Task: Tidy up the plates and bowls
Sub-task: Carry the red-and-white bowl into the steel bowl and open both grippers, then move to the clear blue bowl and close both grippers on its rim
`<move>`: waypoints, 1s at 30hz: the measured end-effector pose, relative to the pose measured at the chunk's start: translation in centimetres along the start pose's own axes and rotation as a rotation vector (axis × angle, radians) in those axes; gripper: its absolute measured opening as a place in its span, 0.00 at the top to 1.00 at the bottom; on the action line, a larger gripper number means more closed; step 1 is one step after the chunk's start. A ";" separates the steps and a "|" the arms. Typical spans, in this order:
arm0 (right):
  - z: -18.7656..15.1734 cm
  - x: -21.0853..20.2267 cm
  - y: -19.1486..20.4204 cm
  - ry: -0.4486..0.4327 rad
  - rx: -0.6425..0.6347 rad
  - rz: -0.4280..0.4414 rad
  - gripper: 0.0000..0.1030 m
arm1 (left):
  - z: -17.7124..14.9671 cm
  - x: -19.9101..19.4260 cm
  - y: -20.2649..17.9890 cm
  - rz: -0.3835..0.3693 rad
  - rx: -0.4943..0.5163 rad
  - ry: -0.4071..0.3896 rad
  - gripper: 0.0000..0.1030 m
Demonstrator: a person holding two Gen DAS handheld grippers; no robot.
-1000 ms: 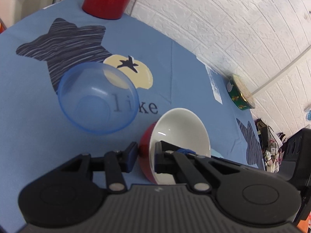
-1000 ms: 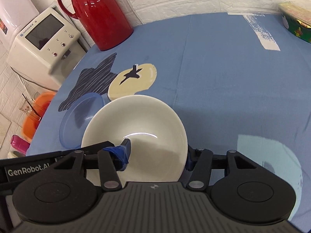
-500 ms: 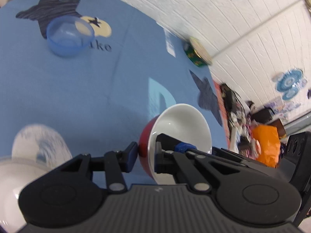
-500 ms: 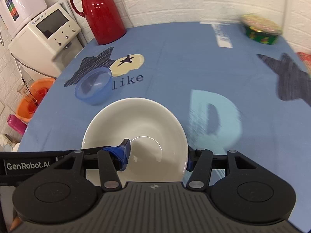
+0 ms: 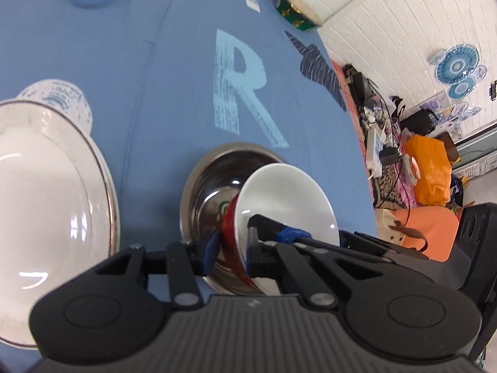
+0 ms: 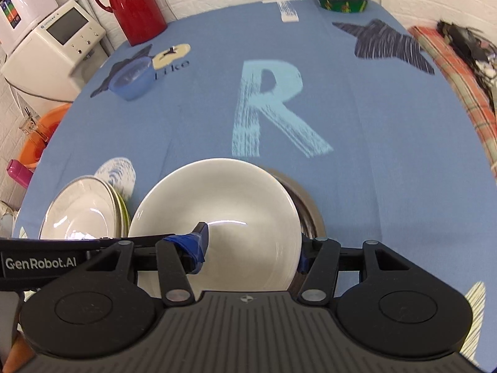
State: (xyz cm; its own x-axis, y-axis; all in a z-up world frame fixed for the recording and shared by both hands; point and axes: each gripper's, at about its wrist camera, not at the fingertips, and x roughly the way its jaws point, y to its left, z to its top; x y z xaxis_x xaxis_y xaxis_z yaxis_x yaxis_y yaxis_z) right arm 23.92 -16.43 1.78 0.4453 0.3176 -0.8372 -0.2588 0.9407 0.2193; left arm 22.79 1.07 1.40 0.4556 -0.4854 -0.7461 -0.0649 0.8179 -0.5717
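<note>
Left wrist: left claw [image 5: 231, 253] clenched on the rim of the red bowl [image 5: 285, 199], white inside, tilted on edge directly over the steel bowl [image 5: 214, 183] near the table's front edge. White plate stack [image 5: 46, 186] sits just left.

Right wrist: right claw [image 6: 251, 248] grasps the white bowl [image 6: 217, 214] across its rim, above the same steel bowl [image 6: 306, 211]. Looks like nesting next; red bowl seems closer in.

Open blue tablecloth [image 6: 357, 118] spans the table's middle. Near edge crowded: stacked plates [image 6: 84, 211] just beside steel bowl [image 5: 214, 186]. Blue bowl [image 6: 133, 77] and red jug [image 6: 133, 3] occupy the far left corner.
</note>
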 end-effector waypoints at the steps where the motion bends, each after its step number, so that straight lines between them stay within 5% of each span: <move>1: -0.3 0.3 -0.2 0.007 0.007 0.003 0.61 | -0.1 0.3 0.1 0.004 0.000 0.004 1.00; 11: -0.7 0.5 -1.0 -0.027 0.008 0.006 0.57 | 0.7 0.8 0.5 -0.007 0.038 -0.027 1.00; 19: 0.6 -1.3 -1.4 -0.119 0.040 0.022 0.58 | 2.0 -3.4 1.7 -0.070 0.062 -0.091 1.00; 30: 5.1 -0.2 2.2 -0.133 -0.010 0.113 0.57 | 7.6 -9.7 10.9 0.095 -0.021 -0.259 1.00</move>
State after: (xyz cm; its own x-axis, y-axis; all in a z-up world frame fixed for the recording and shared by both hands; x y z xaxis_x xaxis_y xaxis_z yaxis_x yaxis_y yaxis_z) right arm 27.62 -13.80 4.99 0.5219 0.4348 -0.7339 -0.3221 0.8971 0.3024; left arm 24.40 17.06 4.96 0.6586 -0.3093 -0.6860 -0.1353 0.8481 -0.5123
